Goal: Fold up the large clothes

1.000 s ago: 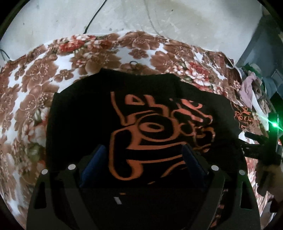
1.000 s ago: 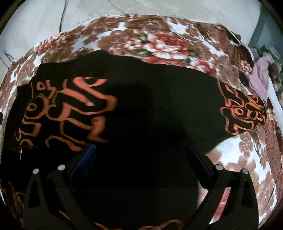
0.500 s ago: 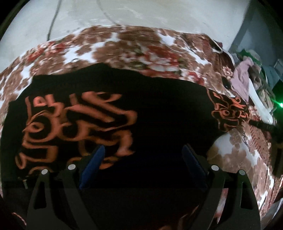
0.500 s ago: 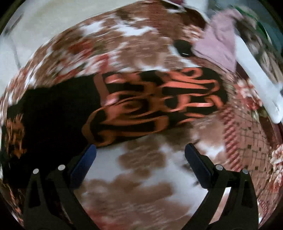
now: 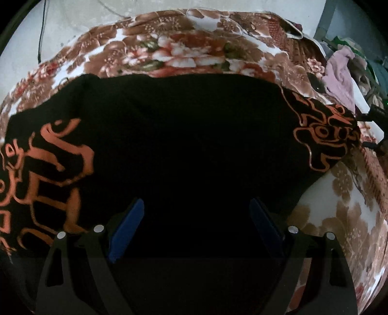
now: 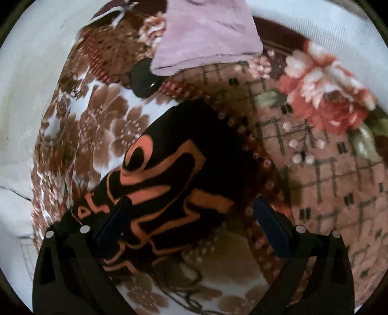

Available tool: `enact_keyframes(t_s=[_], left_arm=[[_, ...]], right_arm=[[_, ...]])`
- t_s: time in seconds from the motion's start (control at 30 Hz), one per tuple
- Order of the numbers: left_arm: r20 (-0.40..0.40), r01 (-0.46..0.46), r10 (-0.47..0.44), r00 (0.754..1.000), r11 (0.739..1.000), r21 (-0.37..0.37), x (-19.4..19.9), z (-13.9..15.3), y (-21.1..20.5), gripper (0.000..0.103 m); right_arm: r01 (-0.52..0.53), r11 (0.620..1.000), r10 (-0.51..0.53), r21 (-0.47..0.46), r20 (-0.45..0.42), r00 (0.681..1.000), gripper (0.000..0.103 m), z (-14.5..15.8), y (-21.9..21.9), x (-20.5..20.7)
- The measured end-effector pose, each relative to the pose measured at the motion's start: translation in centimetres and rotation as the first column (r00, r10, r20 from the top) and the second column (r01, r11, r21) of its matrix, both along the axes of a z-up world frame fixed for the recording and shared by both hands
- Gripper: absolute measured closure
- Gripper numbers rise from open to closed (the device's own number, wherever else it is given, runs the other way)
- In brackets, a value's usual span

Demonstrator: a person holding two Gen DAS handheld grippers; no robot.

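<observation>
A black shirt [image 5: 184,135] with orange lettering lies spread on a floral bedspread [image 5: 184,48]. Its printed sleeve [image 5: 325,135] reaches out to the right. My left gripper [image 5: 196,225] is open just above the plain black body of the shirt and holds nothing. In the right wrist view the same printed sleeve [image 6: 169,174] lies on the bedspread [image 6: 101,126]. My right gripper [image 6: 191,227] is open over the sleeve end, its left finger above the print, and holds nothing.
A pink garment [image 6: 206,36] lies past the sleeve, with a small black object [image 6: 143,80] at its edge. A patterned blanket [image 6: 315,157] lies right of the sleeve. A pale wall [image 5: 72,21] stands behind the bed. The other gripper shows at the left wrist view's right edge [image 5: 375,116].
Both grippers have swung right across the shirt. The left view moved off the chest print to the plain body. The right gripper moved out and closed in on the sleeve end.
</observation>
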State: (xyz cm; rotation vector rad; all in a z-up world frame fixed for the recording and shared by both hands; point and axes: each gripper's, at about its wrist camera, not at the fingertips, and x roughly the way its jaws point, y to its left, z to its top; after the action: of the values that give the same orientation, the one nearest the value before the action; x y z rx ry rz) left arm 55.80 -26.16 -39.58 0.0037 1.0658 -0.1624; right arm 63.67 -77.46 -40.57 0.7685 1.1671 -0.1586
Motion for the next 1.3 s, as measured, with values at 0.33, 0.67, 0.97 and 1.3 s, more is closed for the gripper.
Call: enact_keyframes(t_s=[0.33,0.67,0.97,1.3], left_arm=[[-0.013,-0.006,0.006,1.0,1.0,-0.02,-0.4,-1.9,-0.4,0.014],[-0.026,-0.01,0.01,1.0,1.0,-0.009,-0.2,-2.8,-0.6,0.013],[-0.012,0.01,-0.009,1.0,0.997,0.071,0.0,-4.0,-1.9,0.006],[0.028,0.079,-0.078,0.997,0.995,-0.055,-1.1,1.8,1.3,0.011]], right_arm=[[0.077,0.964,-0.076,0.254,-0.015,0.997,0.067,-2.6,-2.7,0.0],[-0.036,0.991,0.02,0.127,0.126,0.992,0.086,3.4,-0.4,-0.2],[-0.18,0.984,0.168,0.008,0.325,0.931,0.086,14.0,6.8,-0.9],[-0.392,0.92,0.346,0.004,0.46,0.817,0.087,23.0,23.2,-1.7]])
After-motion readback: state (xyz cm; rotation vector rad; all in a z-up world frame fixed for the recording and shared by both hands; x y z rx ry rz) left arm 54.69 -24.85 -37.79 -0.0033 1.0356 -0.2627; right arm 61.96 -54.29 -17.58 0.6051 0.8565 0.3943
